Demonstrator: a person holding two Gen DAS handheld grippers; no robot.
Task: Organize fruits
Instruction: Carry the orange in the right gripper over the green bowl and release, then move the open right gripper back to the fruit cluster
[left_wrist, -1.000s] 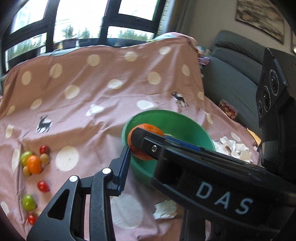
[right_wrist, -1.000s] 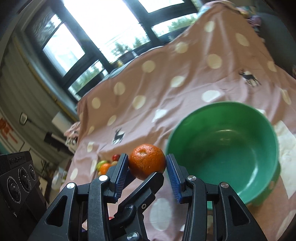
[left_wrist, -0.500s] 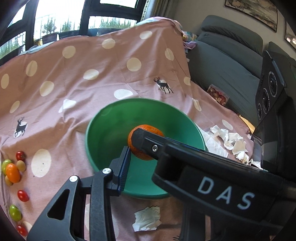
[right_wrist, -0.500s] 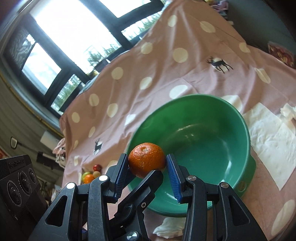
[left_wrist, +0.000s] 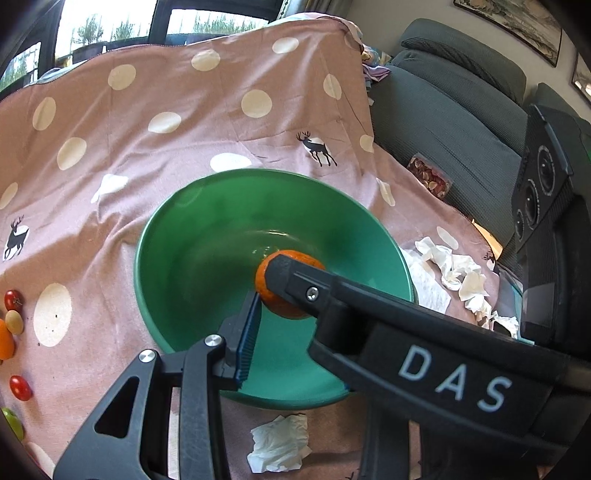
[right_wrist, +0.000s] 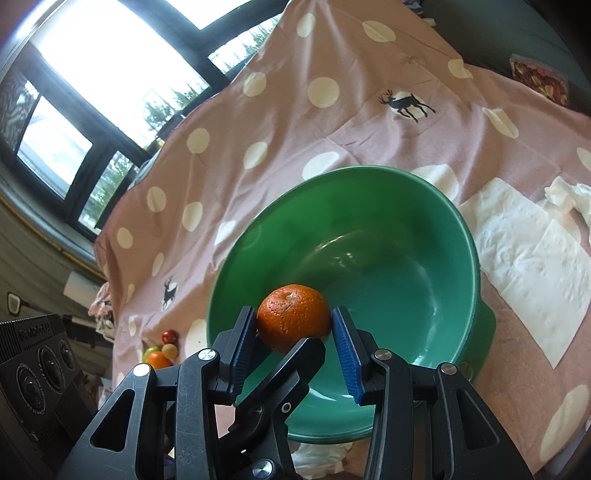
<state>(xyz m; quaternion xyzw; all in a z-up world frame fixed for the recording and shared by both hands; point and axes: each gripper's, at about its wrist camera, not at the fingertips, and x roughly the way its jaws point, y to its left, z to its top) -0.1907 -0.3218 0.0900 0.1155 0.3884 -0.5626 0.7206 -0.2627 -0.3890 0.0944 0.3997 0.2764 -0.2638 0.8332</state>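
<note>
Orange (right_wrist: 291, 317): round, no long axis to speak of, stem dimple turned up toward the right wrist camera; held over the hollow of the bowl, toward its near wall. Cloth (left_wrist: 184, 122): pink, white dots, black deer prints, spread under everything. Sofa (left_wrist: 443, 122): grey, beside the cloth's far edge. Bowl (left_wrist: 192, 258): green, upright on the cloth, nothing lying in it. Right gripper (right_wrist: 293, 314): blue pads pressed on both sides of the orange, clamped on it; white letters "DAS" on its body in the left wrist view. Left gripper (left_wrist: 284, 310): one blue-padded finger (left_wrist: 247, 332) shows, its tip at the orange's underside; the other is hidden behind the right gripper, so open or closed cannot be told, nor what lies between; its jaws have just been closing. Black box (right_wrist: 40, 362): three dials, lettering too blurred to read. Paper sheets (right_wrist: 528, 251): flat, just beside the bowl. Tissues (left_wrist: 280, 443): crumpled, near the bowl. Small fruits (right_wrist: 162, 350): red, orange and green, well apart from the bowl.
</note>
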